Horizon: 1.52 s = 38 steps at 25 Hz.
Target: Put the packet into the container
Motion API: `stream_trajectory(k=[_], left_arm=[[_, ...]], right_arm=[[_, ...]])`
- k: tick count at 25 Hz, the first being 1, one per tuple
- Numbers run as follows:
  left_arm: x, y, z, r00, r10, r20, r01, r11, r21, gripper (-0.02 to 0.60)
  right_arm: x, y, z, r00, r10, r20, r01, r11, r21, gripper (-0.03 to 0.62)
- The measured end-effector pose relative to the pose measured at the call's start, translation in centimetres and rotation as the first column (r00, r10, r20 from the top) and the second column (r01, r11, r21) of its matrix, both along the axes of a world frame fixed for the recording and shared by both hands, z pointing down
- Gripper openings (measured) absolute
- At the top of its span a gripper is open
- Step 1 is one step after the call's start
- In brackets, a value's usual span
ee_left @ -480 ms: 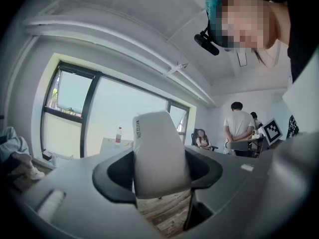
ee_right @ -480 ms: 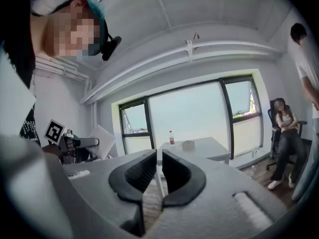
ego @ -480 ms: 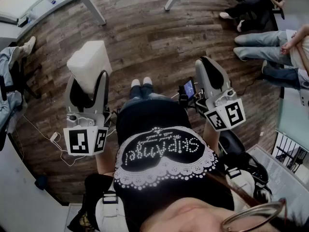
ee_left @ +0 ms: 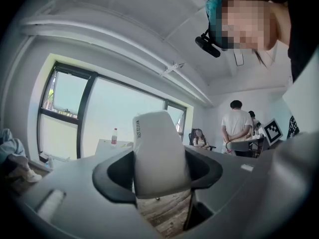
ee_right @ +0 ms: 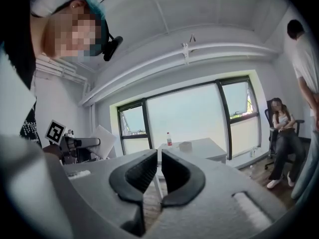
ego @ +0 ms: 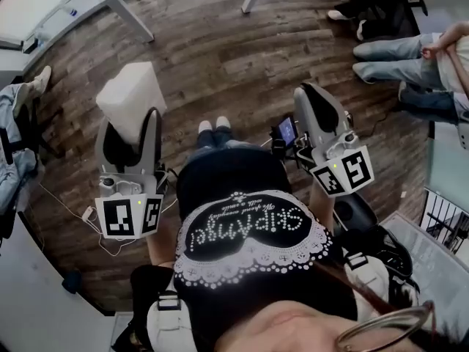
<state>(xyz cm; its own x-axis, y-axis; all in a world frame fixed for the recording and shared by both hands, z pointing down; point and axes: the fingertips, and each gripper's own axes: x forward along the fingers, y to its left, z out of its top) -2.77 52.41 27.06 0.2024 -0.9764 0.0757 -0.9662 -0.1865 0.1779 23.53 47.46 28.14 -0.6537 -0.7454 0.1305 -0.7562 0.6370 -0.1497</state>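
Note:
A white pillow-shaped packet [ego: 132,97] stands upright between the dark pads of my left gripper [ego: 130,127], which is shut on it. In the left gripper view the packet [ee_left: 157,153] fills the gap between the jaws and rises above them. My right gripper [ego: 316,107] is held level at the right of the person's body, well apart from the packet. Its jaws [ee_right: 158,171] stand together with only a thin slit between them and hold nothing. A small pale box-like thing [ee_right: 185,146] sits on a far table; I cannot tell whether it is the container.
Wooden floor [ego: 220,64] lies below. Seated people's legs [ego: 399,57] are at the upper right, table legs [ego: 124,17] at the upper left, a cable [ego: 88,215] at the left. A grey table [ee_right: 199,151] with a bottle [ee_right: 169,139] stands by the window. A person [ee_left: 236,128] stands far off.

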Motion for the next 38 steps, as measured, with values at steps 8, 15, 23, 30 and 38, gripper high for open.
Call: stream_trajectory(k=[8, 15, 23, 30, 38], left_arm=[[0.7, 0.6, 0.2, 1.0, -0.021, 0.006, 0.021, 1.0, 0.009, 0.278], [4.4, 0.6, -0.1, 0.999, -0.035, 0.026, 0.035, 0.999, 0.013, 0.278], [5.6, 0.2, 1.0, 1.0, -0.002, 0.021, 0.002, 1.0, 0.001, 0.278], [2.1, -2.7, 0.3, 0.999, 0.044, 0.01, -0.044, 0.998, 0.033, 0.278], [-2.0, -7.6, -1.5, 0.997, 0.06, 0.056, -0.064, 0.995, 0.074, 0.278]], right_arm=[[0.7, 0.1, 0.3, 1.0, -0.014, 0.012, 0.014, 1.0, 0.012, 0.021], [4.6, -0.2, 0.8, 0.999, -0.025, 0.043, 0.025, 1.0, 0.004, 0.018], [4.8, 0.1, 1.4, 0.996, -0.019, 0.085, 0.018, 1.0, 0.001, 0.02], [0.0, -1.3, 0.9, 0.995, -0.019, 0.096, 0.019, 1.0, -0.001, 0.019], [-4.1, -5.4, -1.0, 0.994, -0.018, 0.109, 0.013, 0.999, 0.039, 0.015]])
